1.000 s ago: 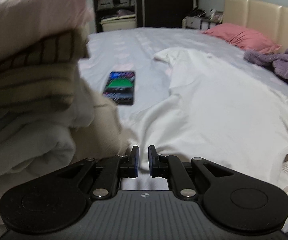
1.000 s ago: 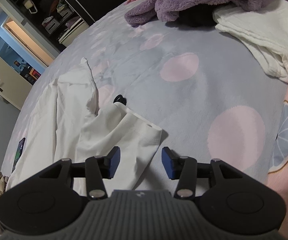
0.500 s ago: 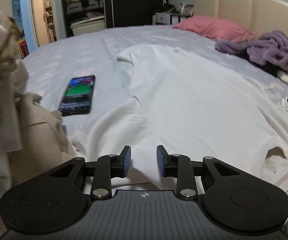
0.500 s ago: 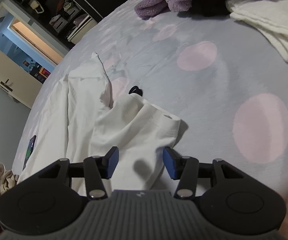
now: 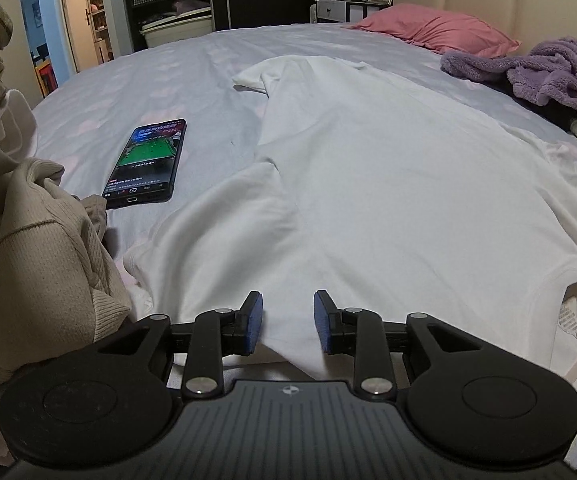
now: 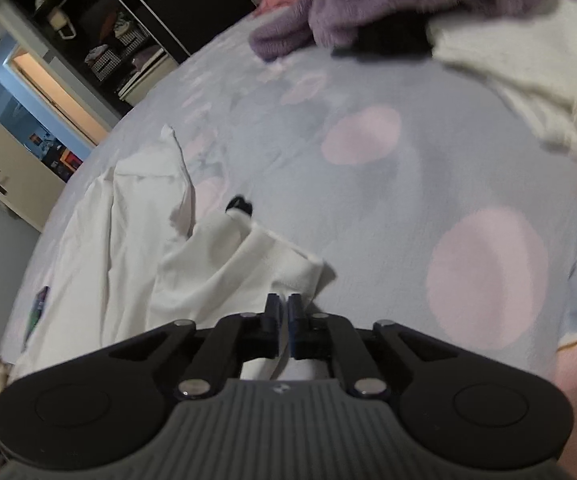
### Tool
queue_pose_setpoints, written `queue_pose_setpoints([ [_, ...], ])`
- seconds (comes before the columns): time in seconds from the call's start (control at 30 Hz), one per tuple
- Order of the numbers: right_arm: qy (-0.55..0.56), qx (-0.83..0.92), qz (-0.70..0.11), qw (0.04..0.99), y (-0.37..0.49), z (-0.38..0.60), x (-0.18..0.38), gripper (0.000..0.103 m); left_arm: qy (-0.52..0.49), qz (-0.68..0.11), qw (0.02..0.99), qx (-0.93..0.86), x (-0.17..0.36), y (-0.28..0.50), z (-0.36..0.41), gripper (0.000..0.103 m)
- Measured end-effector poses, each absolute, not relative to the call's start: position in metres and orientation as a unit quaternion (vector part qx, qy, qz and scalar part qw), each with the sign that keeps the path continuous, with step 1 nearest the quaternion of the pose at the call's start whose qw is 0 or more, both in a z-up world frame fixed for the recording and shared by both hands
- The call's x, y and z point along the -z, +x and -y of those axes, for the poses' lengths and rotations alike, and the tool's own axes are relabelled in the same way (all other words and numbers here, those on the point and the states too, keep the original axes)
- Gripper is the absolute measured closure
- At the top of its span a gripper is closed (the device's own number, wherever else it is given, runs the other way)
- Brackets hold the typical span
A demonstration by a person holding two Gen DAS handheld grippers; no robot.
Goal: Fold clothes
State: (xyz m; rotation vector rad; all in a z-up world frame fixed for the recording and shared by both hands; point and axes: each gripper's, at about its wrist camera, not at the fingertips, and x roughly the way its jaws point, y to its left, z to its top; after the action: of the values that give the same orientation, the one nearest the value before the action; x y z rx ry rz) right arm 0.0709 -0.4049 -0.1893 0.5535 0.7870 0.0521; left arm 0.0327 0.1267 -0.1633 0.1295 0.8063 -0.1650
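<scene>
Your left tool sits with its blue pads apart, low over the near hem of the white shirt, with a fold of that cloth lying between them but not pinched. The shirt lies spread flat on the bed, reaching from your tool up toward 12 o'clock, where one sleeve ends in a point. A phone with a lit screen rests on the sheet at 10 o'clock, just beside the shirt's edge. A beige ribbed garment is heaped at 9 o'clock. A purple fleece lies at 2 o'clock, below a pink pillow.

Your right tool has its pads together, clamped on a bunched edge of the white shirt, which trails away toward 10 o'clock over the dotted sheet. That view is blurred.
</scene>
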Motion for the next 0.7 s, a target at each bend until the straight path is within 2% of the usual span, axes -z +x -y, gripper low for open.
queue_pose_setpoints([
  [0.03, 0.253, -0.014, -0.372, 0.893, 0.069, 0.403, 0.186, 0.072, 0.063, -0.392, 0.914, 0.08, 0.163, 0.033, -0.127, 0.077],
  [0.1, 0.225, 0.005, -0.361, 0.905, 0.068, 0.398, 0.18, 0.053, 0.063, -0.393, 0.914, 0.08, 0.163, 0.033, -0.127, 0.077],
  [0.27, 0.205, 0.005, -0.372, 0.905, 0.081, 0.387, 0.184, 0.047, 0.062, -0.397, 0.912, 0.079, 0.164, 0.034, -0.127, 0.077],
  [0.3, 0.195, 0.008, -0.375, 0.906, 0.084, 0.384, 0.186, 0.048, 0.062, -0.398, 0.912, 0.079, 0.165, 0.034, -0.127, 0.077],
  [0.33, 0.18, 0.012, -0.377, 0.909, 0.086, 0.381, 0.187, 0.063, 0.063, -0.399, 0.911, 0.079, 0.166, 0.034, -0.127, 0.076],
  [0.37, 0.162, 0.016, -0.381, 0.91, 0.088, 0.379, 0.188, 0.083, 0.064, -0.401, 0.91, 0.079, 0.166, 0.034, -0.127, 0.076],
  [0.4, 0.155, 0.02, -0.382, 0.911, 0.089, 0.38, 0.187, 0.099, 0.065, -0.402, 0.91, 0.08, 0.167, 0.035, -0.127, 0.076],
  [0.7, 0.229, 0.065, -0.3, 0.924, 0.049, 0.442, 0.144, 0.1, 0.066, -0.404, 0.909, 0.08, 0.168, 0.035, -0.127, 0.075],
])
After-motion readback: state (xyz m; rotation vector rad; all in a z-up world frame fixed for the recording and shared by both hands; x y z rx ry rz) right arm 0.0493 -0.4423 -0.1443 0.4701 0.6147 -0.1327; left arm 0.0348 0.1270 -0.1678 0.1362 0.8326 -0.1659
